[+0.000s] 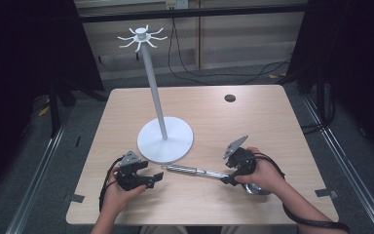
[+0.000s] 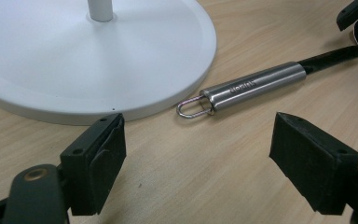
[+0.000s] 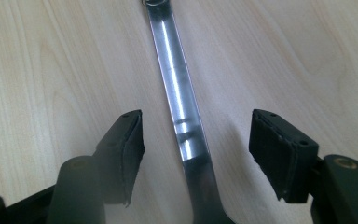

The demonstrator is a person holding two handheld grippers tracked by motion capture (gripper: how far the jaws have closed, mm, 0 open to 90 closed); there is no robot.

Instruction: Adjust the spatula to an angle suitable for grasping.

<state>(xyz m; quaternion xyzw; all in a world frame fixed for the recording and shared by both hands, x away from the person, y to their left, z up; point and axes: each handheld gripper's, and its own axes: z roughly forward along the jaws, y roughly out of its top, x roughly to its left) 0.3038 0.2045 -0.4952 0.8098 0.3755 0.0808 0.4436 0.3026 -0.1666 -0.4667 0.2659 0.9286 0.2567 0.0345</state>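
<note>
A steel utensil (image 1: 190, 170) lies flat on the wooden table, its handle pointing left toward the white stand's round base (image 1: 175, 141). Its bowl end sits under the person's right hand. In the left gripper view the handle (image 2: 254, 85) ends in a small wire loop (image 2: 193, 107) right beside the base (image 2: 121, 60). My left gripper (image 1: 157, 179) is open just short of that loop, with nothing between its pads. My right gripper (image 1: 226, 176) is open and straddles the handle (image 3: 177, 93), with bare table showing on both sides between pads and metal.
The stand's thin pole (image 1: 155, 92) rises to a ring of several hooks (image 1: 141, 36). A dark round hole (image 1: 230, 98) sits near the far edge of the table (image 1: 253, 126). Cables trail on the floor behind the table.
</note>
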